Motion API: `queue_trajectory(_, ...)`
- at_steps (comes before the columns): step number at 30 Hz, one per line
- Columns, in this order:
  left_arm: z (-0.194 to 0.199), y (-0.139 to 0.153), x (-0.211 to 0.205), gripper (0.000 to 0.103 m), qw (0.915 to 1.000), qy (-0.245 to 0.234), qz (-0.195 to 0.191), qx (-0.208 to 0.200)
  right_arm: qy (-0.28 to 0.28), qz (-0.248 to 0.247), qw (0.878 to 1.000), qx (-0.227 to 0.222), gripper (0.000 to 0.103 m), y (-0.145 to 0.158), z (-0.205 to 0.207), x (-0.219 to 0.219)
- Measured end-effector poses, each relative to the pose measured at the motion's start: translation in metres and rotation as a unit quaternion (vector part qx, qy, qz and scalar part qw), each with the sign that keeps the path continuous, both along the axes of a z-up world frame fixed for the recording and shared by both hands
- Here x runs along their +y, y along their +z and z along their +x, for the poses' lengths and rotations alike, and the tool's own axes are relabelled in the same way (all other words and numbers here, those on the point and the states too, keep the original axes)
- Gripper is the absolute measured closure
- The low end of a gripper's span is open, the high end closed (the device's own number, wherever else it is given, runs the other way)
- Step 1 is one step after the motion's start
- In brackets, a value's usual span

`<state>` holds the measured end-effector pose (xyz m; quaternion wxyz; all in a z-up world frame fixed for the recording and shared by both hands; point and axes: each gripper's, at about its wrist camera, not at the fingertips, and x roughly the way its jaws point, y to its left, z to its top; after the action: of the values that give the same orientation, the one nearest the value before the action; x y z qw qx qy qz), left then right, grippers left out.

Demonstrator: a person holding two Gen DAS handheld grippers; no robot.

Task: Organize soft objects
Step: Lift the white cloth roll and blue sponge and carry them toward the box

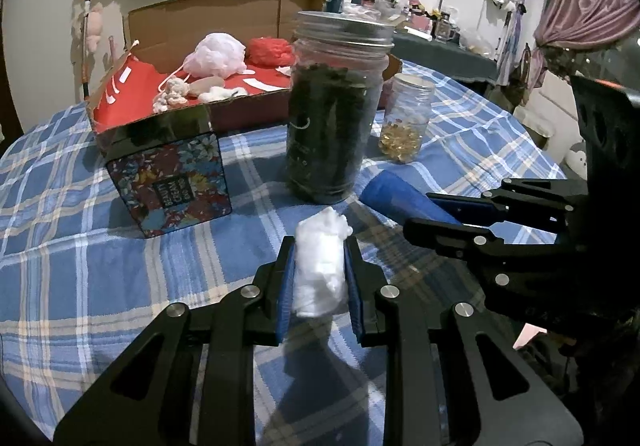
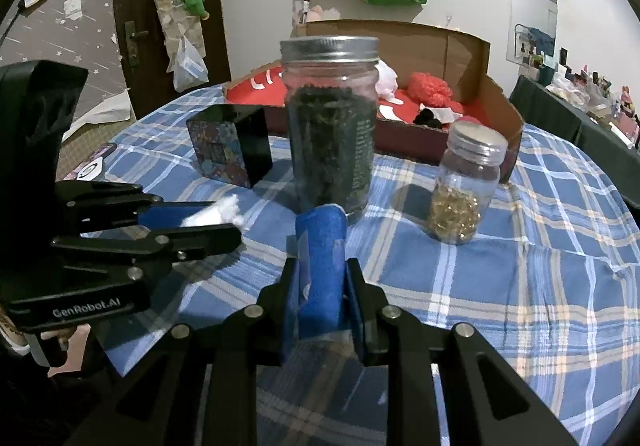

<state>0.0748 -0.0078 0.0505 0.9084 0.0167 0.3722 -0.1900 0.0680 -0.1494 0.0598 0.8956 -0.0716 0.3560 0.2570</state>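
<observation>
My left gripper [image 1: 320, 266] is shut on a white cotton wad [image 1: 320, 270], held just above the blue plaid tablecloth [image 1: 100, 266]. My right gripper [image 2: 322, 274] is shut on a rolled blue cloth [image 2: 322, 266]. In the left wrist view the right gripper [image 1: 416, 214] comes in from the right with the blue roll [image 1: 396, 194] sticking out. The right wrist view shows the left gripper [image 2: 236, 222] at the left with the white wad [image 2: 216, 214]. Behind stands a cardboard box [image 1: 240, 12] with a red lining holding a pale pink puff [image 1: 218, 54], a red puff [image 1: 270, 52] and small soft pieces [image 1: 176, 92].
A tall jar of dark leaves [image 1: 336, 118] stands right ahead of both grippers. A small jar of gold capsules [image 2: 464, 190] is to its right, and a black floral box [image 1: 172, 182] to its left. Cluttered shelves and a curtain lie beyond the table at the right.
</observation>
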Motion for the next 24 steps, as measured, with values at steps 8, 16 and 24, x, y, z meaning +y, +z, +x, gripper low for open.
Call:
queue_trajectory(8, -0.002, 0.001, 0.023, 0.082, 0.9997, 0.024, -0.002, 0.005, -0.018, -0.002, 1.0, 0.008, 0.079, -0.004, 0.0, -0.013)
queue_trajectory(16, -0.002, 0.006, 0.06, 0.082, 0.9978, 0.066, -0.002, 0.007, -0.055, -0.005, 0.998, 0.018, 0.079, -0.01, -0.001, -0.042)
queue_trajectory(24, 0.0, 0.015, 0.092, 0.082, 0.9951, 0.099, 0.01, -0.002, -0.094, -0.012, 0.995, 0.023, 0.079, -0.009, 0.004, -0.072)
